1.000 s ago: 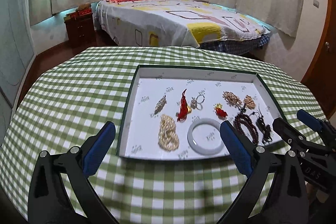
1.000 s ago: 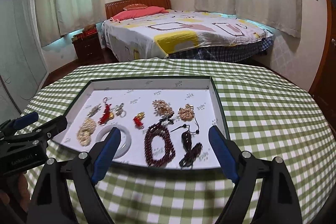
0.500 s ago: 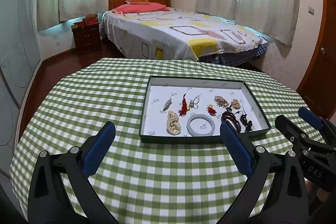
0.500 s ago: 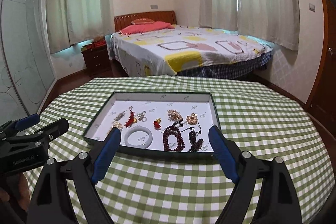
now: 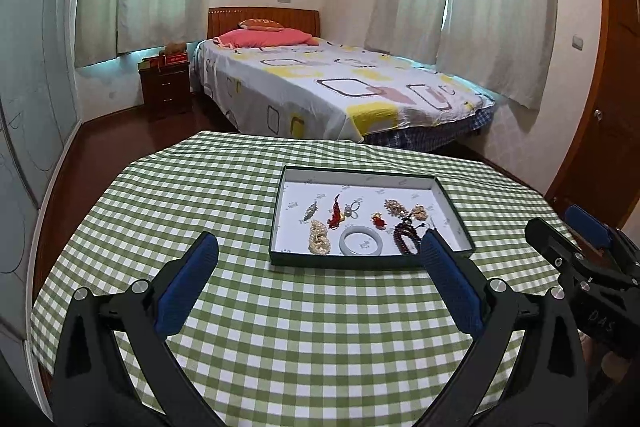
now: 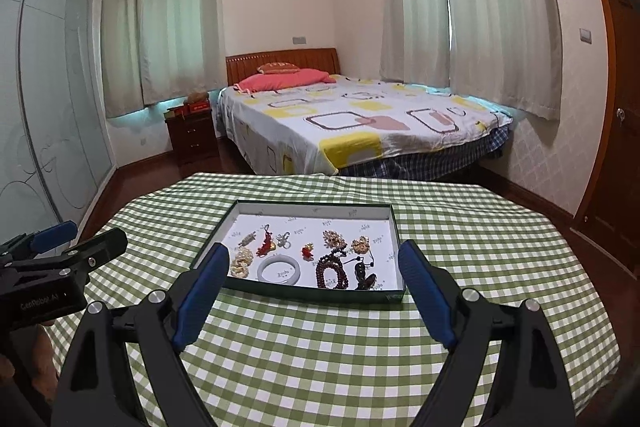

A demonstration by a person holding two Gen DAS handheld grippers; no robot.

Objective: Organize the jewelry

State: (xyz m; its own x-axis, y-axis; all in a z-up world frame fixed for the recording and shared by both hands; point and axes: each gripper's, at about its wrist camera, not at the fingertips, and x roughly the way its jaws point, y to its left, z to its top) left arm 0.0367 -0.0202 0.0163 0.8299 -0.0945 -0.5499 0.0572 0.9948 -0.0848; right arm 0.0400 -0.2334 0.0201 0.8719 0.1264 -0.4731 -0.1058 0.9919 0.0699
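A green-checked cloth-covered surface carries a shallow dark-green rectangular tray with white lining. Inside lie a dark red bead bracelet, a pale jade bangle and small gold trinkets. Both the left tool and the right tool gape apart, empty, short of the tray.

Left view: blue pad of left gripper covers near right corner of tray, hides part of dark red bead bracelet — black beaded strand behind it lost entirely. Right gripper cut off by right edge. Right view: small silver charm and tiny red piece too small to identify — hand at lower left mostly out of frame.
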